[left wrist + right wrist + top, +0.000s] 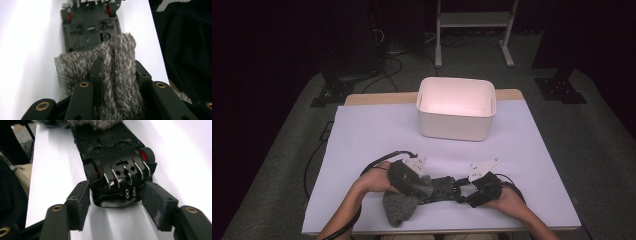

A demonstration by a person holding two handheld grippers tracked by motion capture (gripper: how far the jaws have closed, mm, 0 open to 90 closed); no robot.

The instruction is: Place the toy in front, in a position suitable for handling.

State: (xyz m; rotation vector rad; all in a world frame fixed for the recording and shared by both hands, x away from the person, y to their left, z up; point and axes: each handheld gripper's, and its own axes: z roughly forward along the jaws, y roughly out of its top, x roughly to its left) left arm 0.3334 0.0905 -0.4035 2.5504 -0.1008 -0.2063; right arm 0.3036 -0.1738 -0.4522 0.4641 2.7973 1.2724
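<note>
The black plastic toy car (115, 165) lies underside-up on the white desk (362, 140), between both grippers. It looks light, rigid and slick; grasp across its rear body. Right gripper (117, 202) straddles the rear, jaws apart. Left gripper (117, 82) is clamped on a soft, grey fuzzy cloth (112, 65).

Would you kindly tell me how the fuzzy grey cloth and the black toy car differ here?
The cloth is soft, fuzzy grey and white; the toy car is hard, glossy black, lying underside up. The left claw pinches the cloth; the right claw brackets the car's end, one pad apart. Both are over the white table.
</note>
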